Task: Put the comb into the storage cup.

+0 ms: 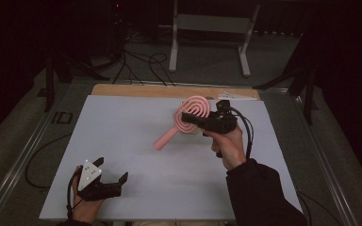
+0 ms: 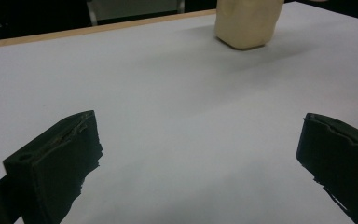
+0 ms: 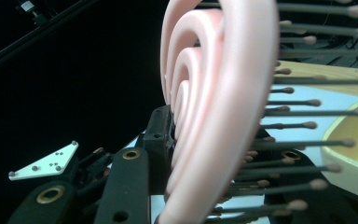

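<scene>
Two tongs work over one white table (image 1: 136,141), and there is one pink hairbrush and one cream-coloured object.

Nearest, at the table's near left corner, the left tongs (image 1: 111,170) rest low in a hand (image 1: 86,207), jaws spread wide with nothing between them; a grey three-cornered plate (image 1: 90,172) sits on top. In the left gripper view the same tongs (image 2: 200,154) show bare white table between the two black jaws, and the cream-coloured object (image 2: 247,21) stands far off toward the table's far edge (its top is cut off by the frame).

Farther in, right of the table's middle, the right hand (image 1: 228,146) holds the right tongs (image 1: 187,117) raised above the surface. They pinch the pink hairbrush (image 1: 184,120) at its round head, the concentric pink rings facing up and the handle slanting down toward the table's middle. In the right gripper view the hairbrush (image 3: 214,102) is pressed between the jaws, its dark bristles (image 3: 307,102) with small rounded tips pointing to the right.

Beyond the white surface a strip of bare wood (image 1: 169,91) runs along the table's far edge.
</scene>
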`<state>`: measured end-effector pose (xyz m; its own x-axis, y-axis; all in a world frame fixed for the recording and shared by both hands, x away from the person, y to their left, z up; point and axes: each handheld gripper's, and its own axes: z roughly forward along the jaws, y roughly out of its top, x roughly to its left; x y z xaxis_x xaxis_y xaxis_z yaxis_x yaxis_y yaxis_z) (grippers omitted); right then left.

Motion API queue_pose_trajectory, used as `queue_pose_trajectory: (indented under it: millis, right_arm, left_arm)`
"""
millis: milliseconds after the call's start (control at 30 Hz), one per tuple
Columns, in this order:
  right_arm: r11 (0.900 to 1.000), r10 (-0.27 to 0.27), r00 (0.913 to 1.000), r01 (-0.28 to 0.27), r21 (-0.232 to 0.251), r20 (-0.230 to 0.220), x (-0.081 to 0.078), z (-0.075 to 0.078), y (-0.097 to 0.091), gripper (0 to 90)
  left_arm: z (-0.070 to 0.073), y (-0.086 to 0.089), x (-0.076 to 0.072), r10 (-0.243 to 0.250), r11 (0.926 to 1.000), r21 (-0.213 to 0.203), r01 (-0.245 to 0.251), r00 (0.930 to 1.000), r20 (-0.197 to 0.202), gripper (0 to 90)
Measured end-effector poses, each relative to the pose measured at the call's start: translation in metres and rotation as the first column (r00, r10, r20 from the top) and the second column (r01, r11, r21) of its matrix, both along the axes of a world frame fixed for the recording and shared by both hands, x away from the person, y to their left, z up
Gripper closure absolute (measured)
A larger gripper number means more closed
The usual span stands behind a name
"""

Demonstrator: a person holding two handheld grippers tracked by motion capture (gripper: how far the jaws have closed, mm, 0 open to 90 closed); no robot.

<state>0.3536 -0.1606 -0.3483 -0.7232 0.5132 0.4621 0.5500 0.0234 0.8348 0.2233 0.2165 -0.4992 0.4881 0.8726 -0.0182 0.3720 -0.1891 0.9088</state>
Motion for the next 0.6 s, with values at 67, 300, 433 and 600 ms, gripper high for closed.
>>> queue_pose_trajectory:
  millis: [67, 300, 433, 600]
  right_arm:
    - [1.0, -0.001, 1.0, 0.001, -0.002, 0.005, 0.0, 0.003, -0.001, 63.4]
    - [0.9999, -0.005, 0.9999, 0.005, -0.016, 0.011, 0.003, 0.011, -0.005, 63.4]
    - [0.9997, -0.01, 0.9999, 0.01, -0.02, 0.009, 0.006, 0.014, -0.007, 63.4]
    - [0.9992, -0.018, 0.9996, 0.019, -0.035, 0.023, 0.009, 0.021, -0.01, 63.4]
  left_arm:
    - [0.0, 0.0, 0.0, 0.002, 1.0, 0.0, -0.002, 1.0, 0.0, 0.0]
    - [-0.002, -0.002, 0.001, -0.003, 1.0, 0.008, 0.003, 1.0, -0.001, 0.0]
    - [-0.002, -0.002, 0.001, -0.003, 1.0, 0.008, 0.003, 1.0, -0.001, 0.0]
    - [-0.002, -0.002, 0.001, -0.002, 1.0, 0.006, 0.002, 1.0, -0.001, 0.0]
